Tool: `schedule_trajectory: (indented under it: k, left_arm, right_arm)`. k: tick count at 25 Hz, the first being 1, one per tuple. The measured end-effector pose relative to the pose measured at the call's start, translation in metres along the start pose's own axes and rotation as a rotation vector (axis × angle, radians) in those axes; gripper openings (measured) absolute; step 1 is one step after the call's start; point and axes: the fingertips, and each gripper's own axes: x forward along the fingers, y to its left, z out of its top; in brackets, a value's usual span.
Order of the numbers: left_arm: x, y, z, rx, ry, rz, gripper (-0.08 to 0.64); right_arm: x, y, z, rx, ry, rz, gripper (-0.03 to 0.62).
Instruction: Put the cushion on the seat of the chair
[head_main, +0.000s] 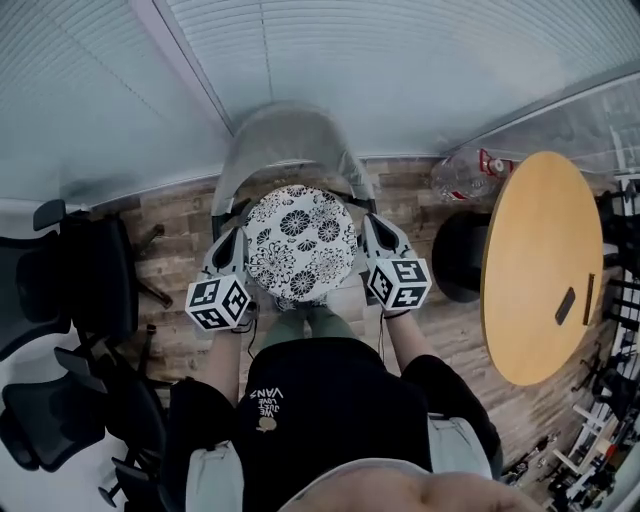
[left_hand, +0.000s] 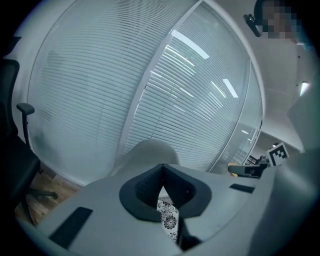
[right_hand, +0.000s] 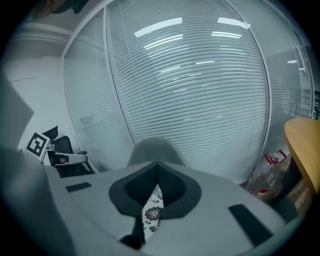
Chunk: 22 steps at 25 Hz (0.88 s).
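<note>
A round cushion (head_main: 300, 243) with a black-and-white flower print hangs in the air over the grey shell chair (head_main: 290, 140), hiding most of the seat. My left gripper (head_main: 236, 243) is shut on the cushion's left edge, and my right gripper (head_main: 368, 236) is shut on its right edge. In the left gripper view a strip of the printed cushion (left_hand: 169, 218) shows pinched between the dark pads, with the chair back (left_hand: 150, 150) beyond. The right gripper view shows the same: the cushion's fabric (right_hand: 152, 212) clamped between the jaws and the chair back (right_hand: 155, 149) ahead.
A round wooden table (head_main: 540, 265) stands to the right with a dark flat object (head_main: 565, 305) on it. Black office chairs (head_main: 70, 300) crowd the left side. A clear plastic bag (head_main: 465, 175) lies by the glass wall with blinds (head_main: 400, 70) behind the chair.
</note>
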Motion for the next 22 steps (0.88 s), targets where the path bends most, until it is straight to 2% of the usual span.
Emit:
schedule_trajectory:
  k: [9,22]
  left_arm:
    - [-0.020,-0.027,0.047,0.067,-0.078,-0.041,0.011]
    - [-0.044,-0.054,0.094,0.142,-0.183,-0.067,0.011]
  right_arm:
    - [-0.022,0.016,0.045,-0.029,-0.098,0.021,0.017]
    - [-0.046,0.035,0.097,-0.066,-0.228,0.068,0.017]
